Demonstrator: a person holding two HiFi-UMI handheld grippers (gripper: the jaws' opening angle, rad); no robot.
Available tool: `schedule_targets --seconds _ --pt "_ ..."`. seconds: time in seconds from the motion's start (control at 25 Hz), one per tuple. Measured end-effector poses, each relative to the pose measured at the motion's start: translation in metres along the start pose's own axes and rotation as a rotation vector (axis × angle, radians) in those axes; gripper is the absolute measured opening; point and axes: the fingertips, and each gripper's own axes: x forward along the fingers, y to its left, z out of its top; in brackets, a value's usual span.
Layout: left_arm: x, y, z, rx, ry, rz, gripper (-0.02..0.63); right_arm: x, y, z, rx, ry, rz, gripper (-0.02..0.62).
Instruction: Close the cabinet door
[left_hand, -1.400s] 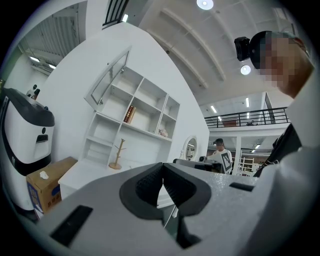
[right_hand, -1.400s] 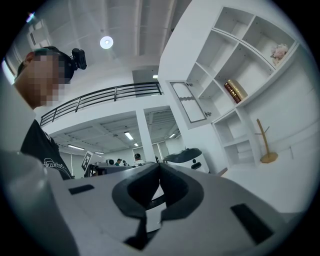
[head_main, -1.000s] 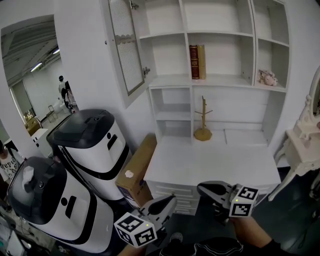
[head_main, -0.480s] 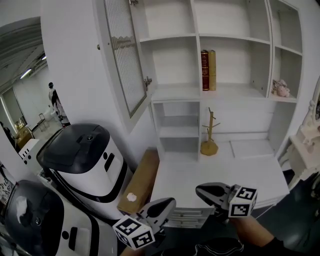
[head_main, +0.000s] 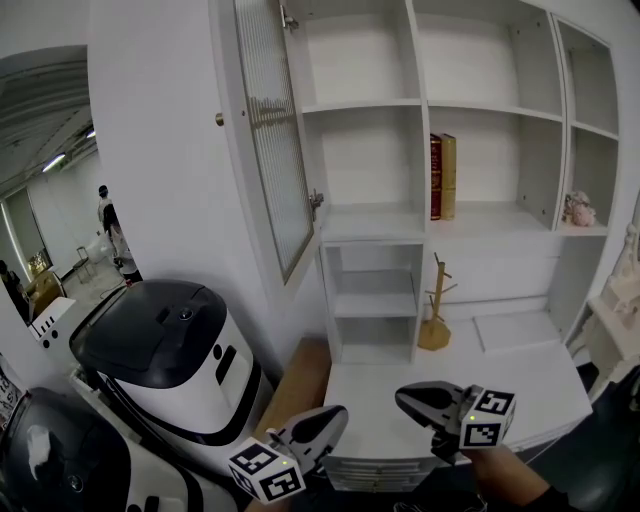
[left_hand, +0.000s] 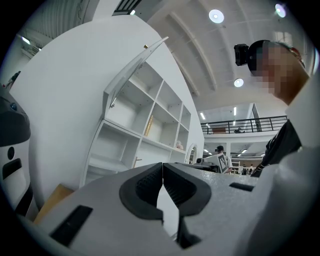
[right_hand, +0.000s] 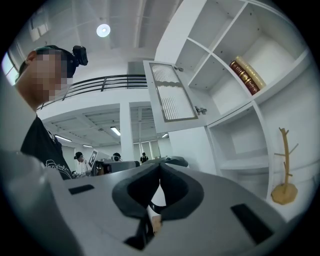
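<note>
The cabinet door (head_main: 275, 140), white-framed with ribbed glass, stands swung open to the left of the white shelf unit (head_main: 365, 220). It also shows as a tilted panel in the left gripper view (left_hand: 131, 70) and in the right gripper view (right_hand: 172, 97). My left gripper (head_main: 335, 415) is low in the head view, well below the door, shut and empty (left_hand: 162, 167). My right gripper (head_main: 405, 395) hovers beside it over the desk's front edge, also shut with nothing between its jaws (right_hand: 160, 167). Neither gripper touches the door.
Two books (head_main: 442, 177) stand on a middle shelf, a plush toy (head_main: 578, 208) farther right. A wooden mug tree (head_main: 435, 320) stands on the white desk top (head_main: 500, 385). A cardboard box (head_main: 300, 385) and black-and-white machines (head_main: 170, 340) sit at lower left.
The cabinet and its open door have come closer and larger in the head view. Both grippers travelled forward with the view, still shut and low in the picture.
</note>
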Motion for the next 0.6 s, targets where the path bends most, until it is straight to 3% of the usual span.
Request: schedule_targets --seconds 0.44,0.6 --pt "-0.001 0.035 0.021 0.022 -0.021 0.027 0.005 0.034 -0.022 0.022 -0.032 -0.005 0.073 0.004" --pt "-0.012 0.050 0.044 0.071 -0.047 0.047 0.006 0.043 -0.034 0.030 -0.021 -0.005 0.113 0.003"
